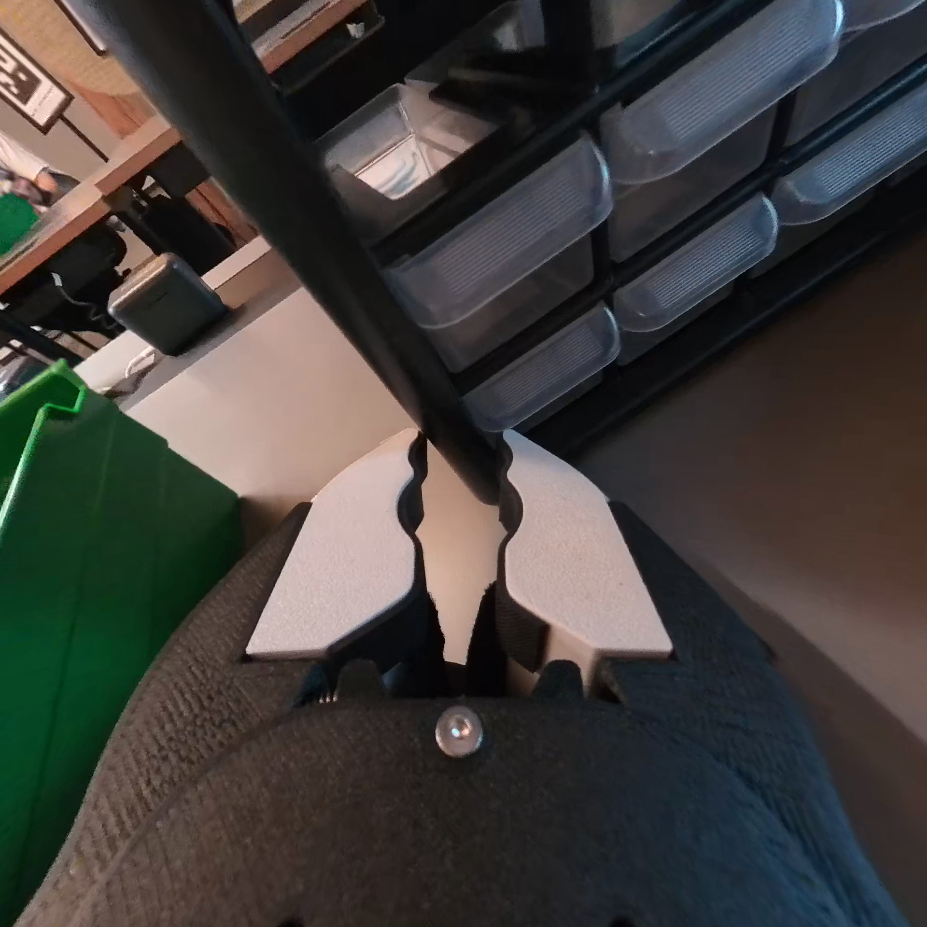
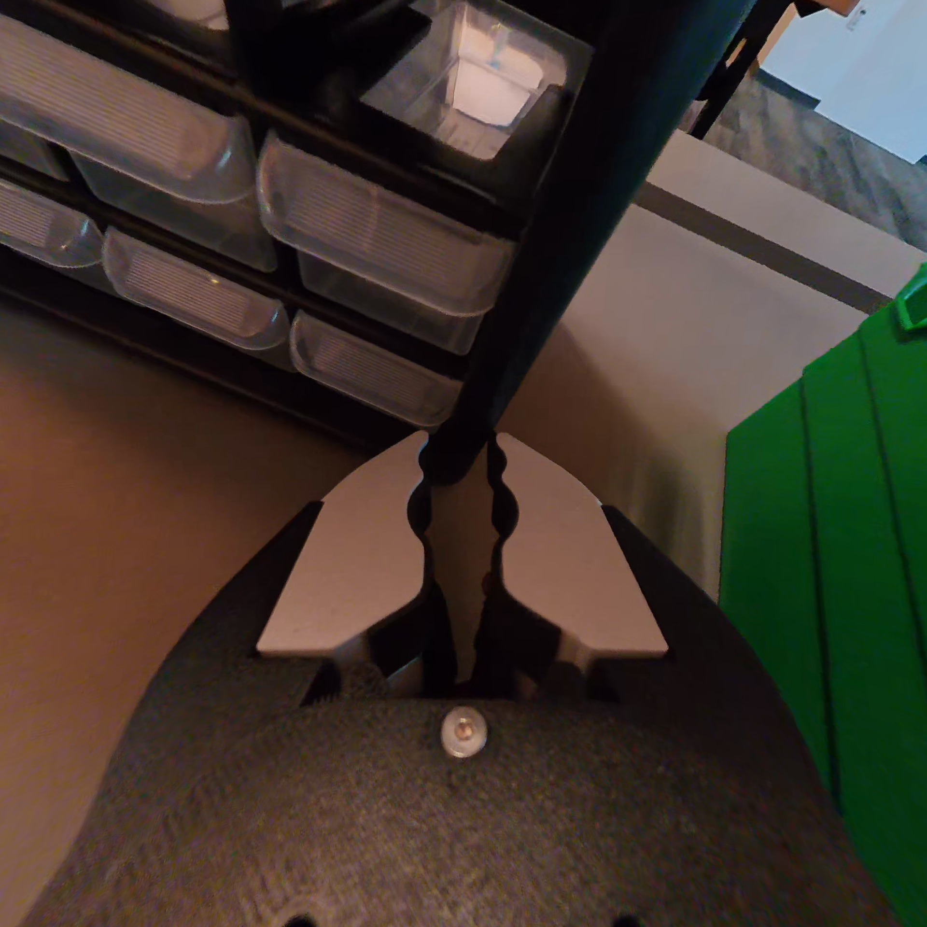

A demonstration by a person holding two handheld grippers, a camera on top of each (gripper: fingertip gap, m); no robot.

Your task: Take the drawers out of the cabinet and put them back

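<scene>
The black cabinet (image 1: 281, 190) holds rows of clear plastic drawers (image 1: 501, 261) and stands on a beige table. My left gripper (image 1: 461, 466) is shut on the lower front edge of the cabinet's left side wall. My right gripper (image 2: 459, 451) is shut on the lower front edge of the cabinet's right side wall (image 2: 577, 241). The clear drawers (image 2: 381, 236) sit in their slots in both views. One upper slot (image 1: 386, 145) (image 2: 471, 85) has no drawer front flush with the rest; clear plastic shows deeper inside it.
A green bin (image 1: 100, 552) stands left of the cabinet and another green bin (image 2: 827, 552) right of it. A dark grey box (image 1: 165, 301) sits at the table's far left edge. Wooden desks and a person's arm show beyond, with grey floor (image 2: 827, 165) to the right.
</scene>
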